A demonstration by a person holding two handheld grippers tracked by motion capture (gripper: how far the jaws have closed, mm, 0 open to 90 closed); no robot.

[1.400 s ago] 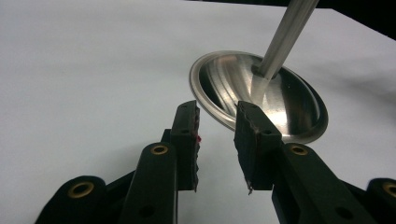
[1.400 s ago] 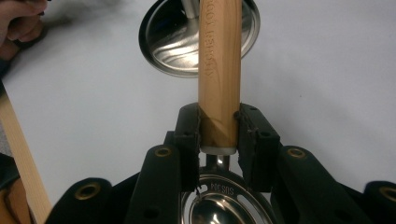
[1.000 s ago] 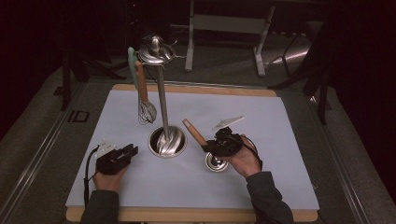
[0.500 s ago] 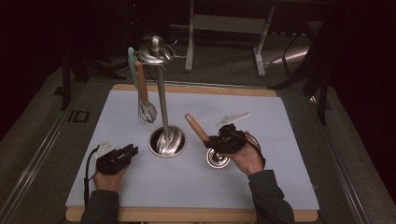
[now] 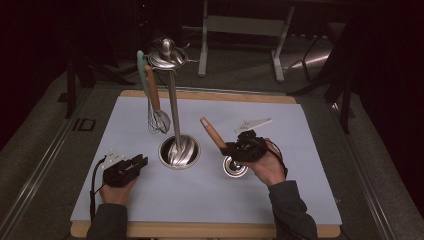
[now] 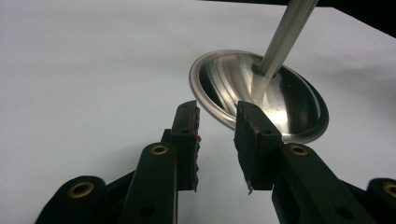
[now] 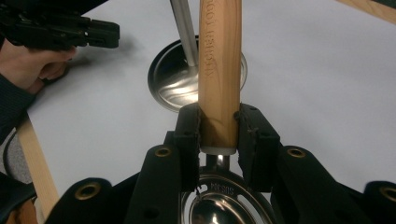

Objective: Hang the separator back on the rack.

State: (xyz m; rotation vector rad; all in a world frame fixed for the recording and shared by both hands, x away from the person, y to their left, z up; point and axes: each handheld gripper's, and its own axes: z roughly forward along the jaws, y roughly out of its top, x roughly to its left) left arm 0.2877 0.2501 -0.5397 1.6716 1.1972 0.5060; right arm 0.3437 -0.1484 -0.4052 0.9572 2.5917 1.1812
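We hold a wooden-handled steel ladle (image 5: 220,142) by its round pale wood handle, stamped with lettering, in the right gripper (image 7: 219,133). The gripper's black jaws are clamped on the lower end of the handle, just above the white collar where the steel neck begins. The shiny bowl of the ladle (image 5: 234,166) rests on or hangs just above the white sheet covering the bench (image 5: 310,200); we cannot tell which. The handle tilts up and away toward the tall polished steel utensil stand (image 5: 173,100).

That stand rises from a round dished steel base (image 6: 261,95) just to the left of the ladle. Its top ring (image 5: 167,57) already carries a wire whisk with a wooden handle (image 5: 155,107) and a pale green-handled tool (image 5: 142,67), both hanging on its left side.

The left gripper (image 6: 217,140) lies low on the bench near the base, its jaws moderately apart with nothing between them.

We judge that the step in hand is lifting the ladle to hang it on the stand. The next move calls for raising the right gripper well above the bench, swinging the handle's free end up to the top ring, and finding a free spot clear of the whisk. The left gripper may need to steady the base, since the tall stand could tip if the ladle knocks it.
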